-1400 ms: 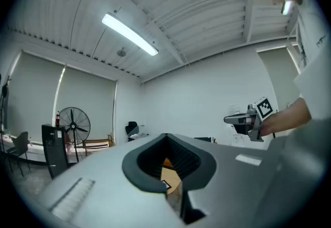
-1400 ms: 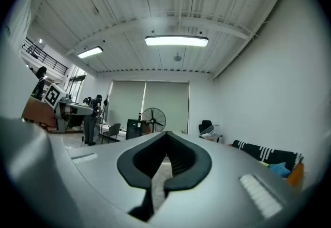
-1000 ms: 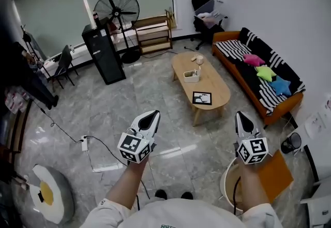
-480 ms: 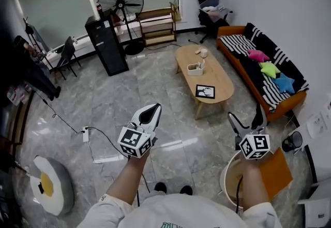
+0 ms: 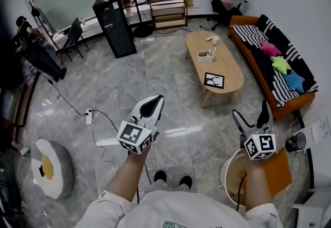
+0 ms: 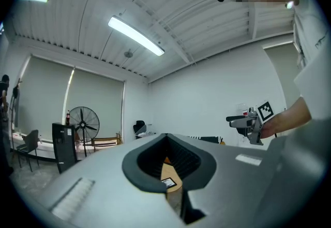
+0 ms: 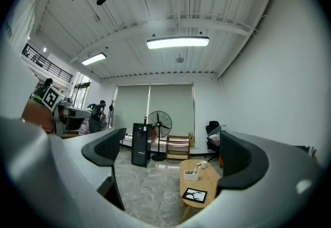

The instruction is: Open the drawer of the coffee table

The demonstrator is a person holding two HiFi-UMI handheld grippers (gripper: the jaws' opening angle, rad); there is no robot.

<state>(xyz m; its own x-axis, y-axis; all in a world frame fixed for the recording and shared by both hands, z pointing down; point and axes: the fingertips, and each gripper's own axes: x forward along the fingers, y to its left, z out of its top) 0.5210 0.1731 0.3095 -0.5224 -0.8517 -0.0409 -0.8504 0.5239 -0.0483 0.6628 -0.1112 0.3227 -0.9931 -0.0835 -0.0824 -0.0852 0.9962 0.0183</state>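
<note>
The coffee table point(image 5: 199, 44) is pale wood, the sofa point(image 5: 243, 19) orange, its throw point(image 5: 249, 35) black-and-white striped.

A sofa point(image 5: 261, 61) and an oval coffee table point(image 5: 230, 66) are furnishing a lounge area on a tiled floor. Ceiling strip lights point(image 7: 177, 42) and roller blinds point(image 7: 152, 110) are suggesting office premises rather than a home.

Bright, even light falls from ceiling tube lamps point(image 7: 178, 42) high above both grippers, and shadows are soft. On the glossy floor point(image 5: 155, 77) a pale streak of glare lies between the left gripper point(image 5: 156, 100) and the right gripper point(image 5: 251, 110). All views bow strongly at the edges. The gripper views darken in their corners, and each gripper's body near the lens looks soft.
</note>
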